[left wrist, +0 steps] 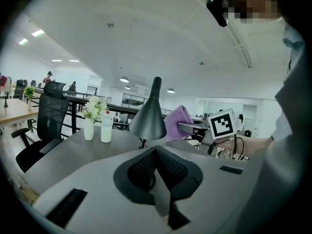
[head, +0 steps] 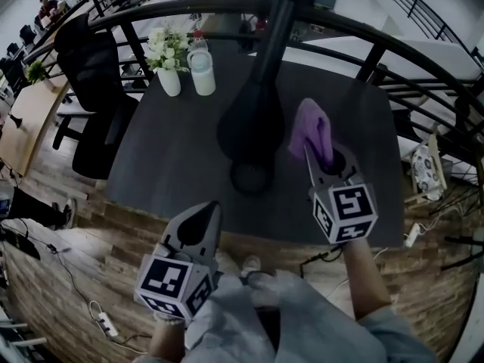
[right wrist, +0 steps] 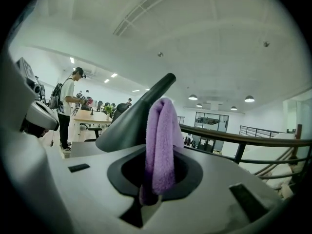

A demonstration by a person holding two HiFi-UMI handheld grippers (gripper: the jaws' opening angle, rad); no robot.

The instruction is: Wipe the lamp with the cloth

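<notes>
No legible text, brand, number or sign was visible in any view. The left marker cube (head: pixel 175 282) and right marker cube (head: pixel 346 212) bore only black-and-white square patterns; the bottle (head: pixel 202 70) showed no readable print.

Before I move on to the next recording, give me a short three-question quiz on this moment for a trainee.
1. True or false: the left gripper holds the cloth.
2. What stands beside the vase of flowers on the table? A) a white bottle B) a mug C) a book
3. Fill in: in the head view, the cloth is at the ___ side of the lamp shade.

Key
1. False. The right gripper has its fingers shut on the cloth. The left gripper's fingers are together on nothing.
2. A
3. right
</notes>
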